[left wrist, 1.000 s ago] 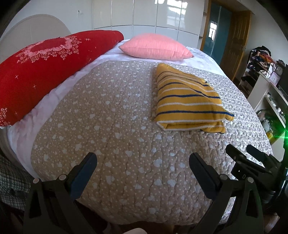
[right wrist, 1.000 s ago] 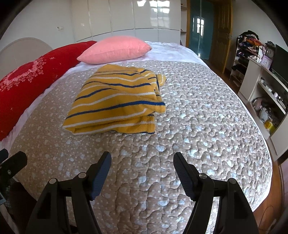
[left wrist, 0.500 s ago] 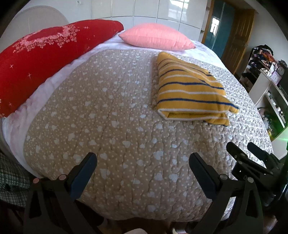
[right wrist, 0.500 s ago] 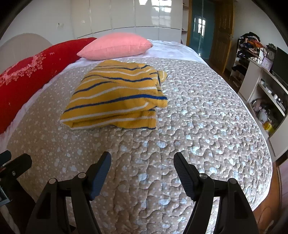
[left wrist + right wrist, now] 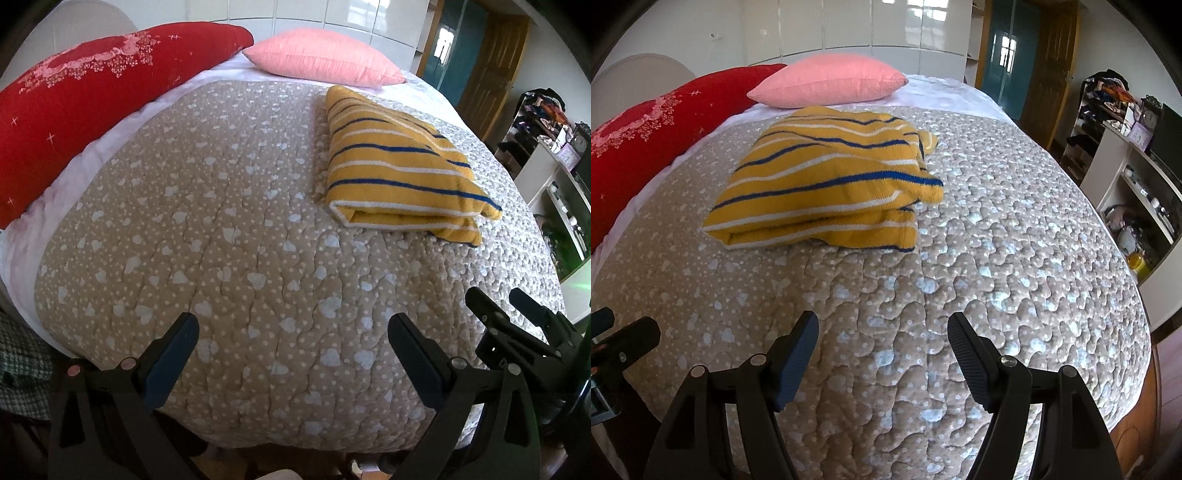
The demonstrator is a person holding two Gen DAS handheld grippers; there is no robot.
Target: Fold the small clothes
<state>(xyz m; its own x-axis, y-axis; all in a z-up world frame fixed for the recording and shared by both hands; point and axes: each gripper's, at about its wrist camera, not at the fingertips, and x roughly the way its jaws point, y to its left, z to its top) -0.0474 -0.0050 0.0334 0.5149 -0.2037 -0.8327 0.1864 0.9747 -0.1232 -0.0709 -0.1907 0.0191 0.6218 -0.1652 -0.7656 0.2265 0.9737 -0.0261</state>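
The bed [image 5: 1015,221] runs off frame at the bottom; a folded yellow striped sweater [image 5: 827,181] lies upper left on it, both hand-held grippers, left [image 5: 293,332] and right [image 5: 882,330], released and empty.

garment [image 5: 399,166]: yellow, blue-white stripes | quilt [image 5: 229,258]: beige, white hearts | pillow [image 5: 325,57]: pink | bolster [image 5: 92,96]: red

Knit striped sweater [image 5: 827,181], quilted matt bedspread [image 5: 997,258], glossy cabinet doors [image 5: 894,26].

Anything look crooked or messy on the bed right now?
Only the folded yellow knit garment with blue and white stripes: a bit of fabric pokes out at its far right corner, and the layers' near edges sit uneven.
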